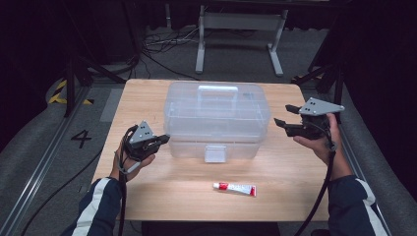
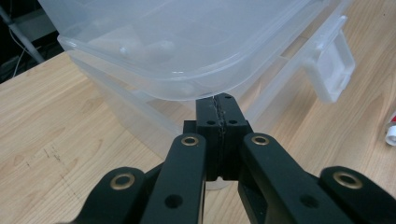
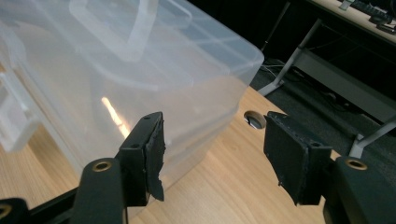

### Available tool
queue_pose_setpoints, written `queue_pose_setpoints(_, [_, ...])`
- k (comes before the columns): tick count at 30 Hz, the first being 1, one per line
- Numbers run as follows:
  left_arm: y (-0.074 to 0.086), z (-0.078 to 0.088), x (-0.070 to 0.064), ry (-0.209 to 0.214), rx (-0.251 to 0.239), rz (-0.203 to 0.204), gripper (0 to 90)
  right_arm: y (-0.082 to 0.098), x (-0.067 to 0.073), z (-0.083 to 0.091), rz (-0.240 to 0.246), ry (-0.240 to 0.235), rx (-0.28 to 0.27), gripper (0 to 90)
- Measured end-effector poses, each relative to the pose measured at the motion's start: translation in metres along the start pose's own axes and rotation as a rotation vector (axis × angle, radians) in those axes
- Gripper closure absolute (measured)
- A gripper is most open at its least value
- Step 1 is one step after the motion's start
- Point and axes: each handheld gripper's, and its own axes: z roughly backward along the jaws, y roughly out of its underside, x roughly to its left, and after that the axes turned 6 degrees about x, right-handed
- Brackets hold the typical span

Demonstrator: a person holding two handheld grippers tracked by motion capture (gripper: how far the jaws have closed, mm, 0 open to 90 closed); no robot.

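A clear plastic box (image 1: 216, 118) with a lid, a top handle and a front latch (image 1: 215, 153) stands in the middle of the wooden table (image 1: 147, 98). My left gripper (image 1: 164, 139) is shut with nothing in it, its tips at the box's front left corner. In the left gripper view its closed pads (image 2: 219, 100) sit just under the rim of the box (image 2: 187, 42). My right gripper (image 1: 284, 114) hovers open beside the box's right end. The right gripper view shows its jaws (image 3: 215, 126) apart, with a corner of the box (image 3: 116, 70) ahead of them. A white and red tube (image 1: 235, 188) lies near the front edge.
The tube's end (image 2: 391, 130) shows at the right edge of the left gripper view. A round hole (image 3: 254, 120) is in the tabletop past the box. Beyond the table are a white desk frame (image 1: 241, 22) and cables on the floor.
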Motion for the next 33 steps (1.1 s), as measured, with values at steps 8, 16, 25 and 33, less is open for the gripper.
queue_pose_setpoints(8, [-0.002, 0.001, 0.002, -0.002, -0.001, 0.008, 89.7, 0.025, 0.009, -0.018, 0.005, -0.02, 0.066, 37.7])
queue_pose_setpoints(16, [-0.005, 0.003, 0.003, -0.004, -0.011, 0.001, 89.6, 0.04, 0.018, -0.034, 0.021, -0.031, 0.067, 36.3])
queue_pose_setpoints(25, [-0.007, 0.003, 0.002, -0.014, -0.01, -0.003, 89.4, 0.038, 0.028, -0.042, 0.037, -0.016, 0.02, 38.9])
queue_pose_setpoints(33, [-0.008, 0.005, 0.002, -0.013, -0.024, -0.01, 87.0, 0.037, 0.033, -0.041, 0.08, 0.022, -0.044, 40.9])
